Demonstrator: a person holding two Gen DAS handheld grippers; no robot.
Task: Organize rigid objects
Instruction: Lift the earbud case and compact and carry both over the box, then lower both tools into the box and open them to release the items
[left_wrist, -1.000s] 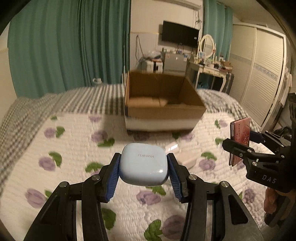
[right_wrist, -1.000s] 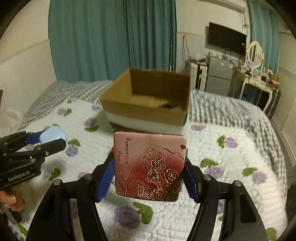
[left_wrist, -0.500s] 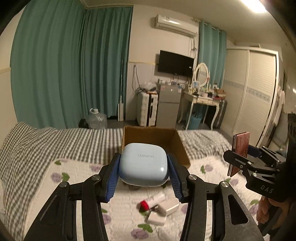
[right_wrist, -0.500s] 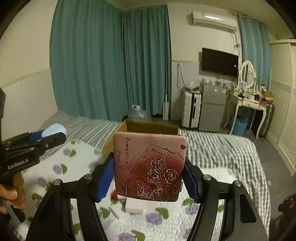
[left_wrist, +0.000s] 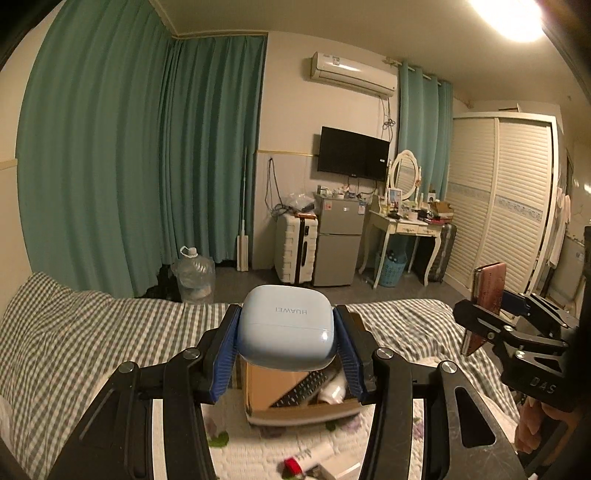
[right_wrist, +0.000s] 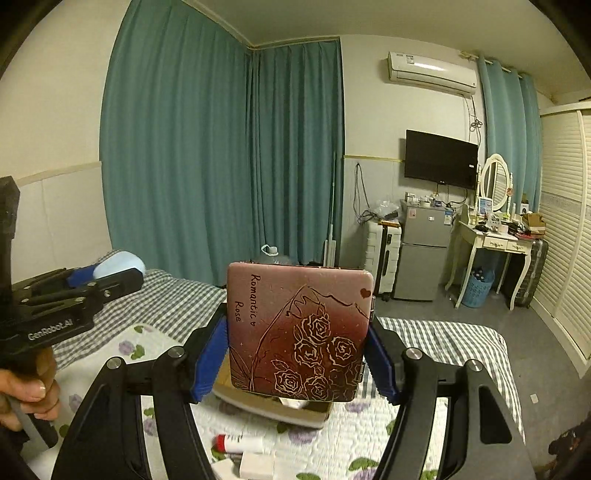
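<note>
My left gripper (left_wrist: 286, 343) is shut on a pale blue earbud case (left_wrist: 286, 326), held high above the bed. Below and behind it sits an open cardboard box (left_wrist: 291, 397) with a dark remote and a white item inside. My right gripper (right_wrist: 297, 350) is shut on a flat pink case with gold roses (right_wrist: 297, 332), also raised. The same box (right_wrist: 273, 408) shows mostly hidden behind that case. Each gripper appears in the other's view: the right one at the right edge (left_wrist: 484, 325), the left one at the left edge (right_wrist: 107, 277).
On the flowered quilt (right_wrist: 122, 369) near the front lie a red-capped tube (right_wrist: 238, 443) and a small white box (right_wrist: 256, 463). Beyond the bed stand a water jug (left_wrist: 194, 275), a suitcase, a small fridge (left_wrist: 338, 247), a dressing table and a wardrobe.
Both grippers have risen with their objects and tilted up, so the box has dropped low in both views and the far room has come into sight. Both grips are unchanged.
</note>
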